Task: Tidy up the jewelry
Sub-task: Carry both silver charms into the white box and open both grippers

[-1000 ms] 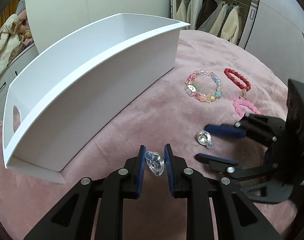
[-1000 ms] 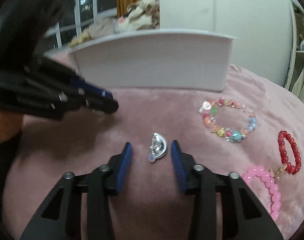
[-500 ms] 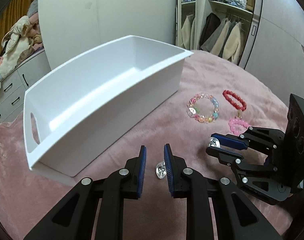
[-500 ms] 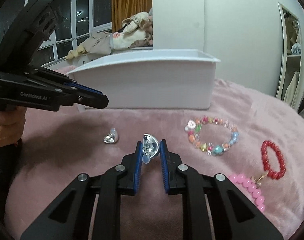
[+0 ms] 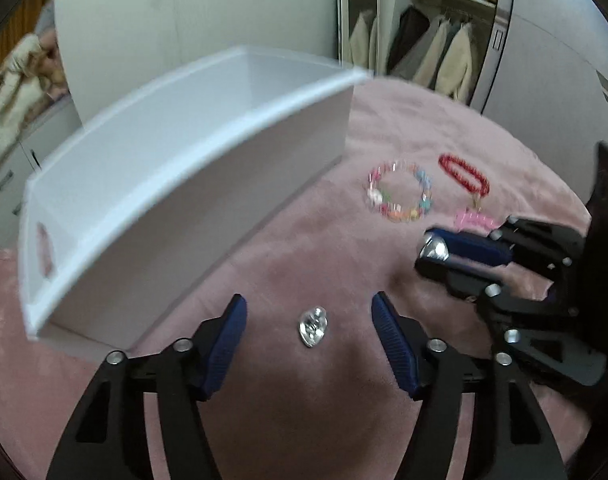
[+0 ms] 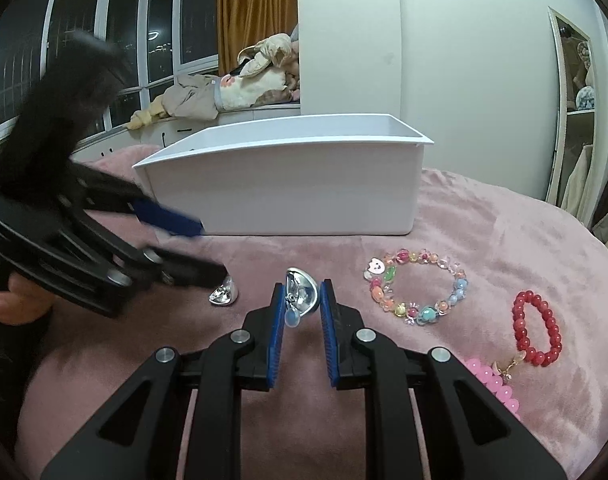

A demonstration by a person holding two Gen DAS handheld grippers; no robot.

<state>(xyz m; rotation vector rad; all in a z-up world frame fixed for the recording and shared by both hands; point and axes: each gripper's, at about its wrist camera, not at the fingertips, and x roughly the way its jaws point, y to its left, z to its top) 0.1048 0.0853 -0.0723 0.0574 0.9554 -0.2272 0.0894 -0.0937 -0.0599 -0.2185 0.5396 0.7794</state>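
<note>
right wrist view shows our right gripper [image 6: 301,312] pinched on a silver earring [image 6: 299,294], its blue pads pressing the shiny dome from both sides while a small clear stopper hangs below. we hold it just above the pink blanket [image 6: 484,232], in front of the white bin [image 6: 304,196]. our left gripper [image 5: 308,346] stands spread wide, holding nothing, with the second earring [image 5: 312,326] lying on the blanket between its fingers, touching neither.

we judge both earrings to be very light, hard and slick; the rounded metal could squirt out of the pads if squeezed off-centre. the safest hold looks to be across the widest part of the dome, pads flat to it, with gentle pressure, since the post and stopper seem thin enough to bend or pop off. the soft pile under the loose one may let it sink or tip as the fingers close.

the multicolour bead bracelet [image 6: 418,286], the red bead bracelet [image 6: 538,330] and the pink bead bracelet [image 6: 494,386] lie to the right, well apart from the bin; these should be heavier, floppy and easy to snag.

left wrist view is smeared, so the loose earring's shape is hard to read. the bin's floor is hidden from the right view, and the pink bracelet is partly cut off behind our own gripper.
</note>
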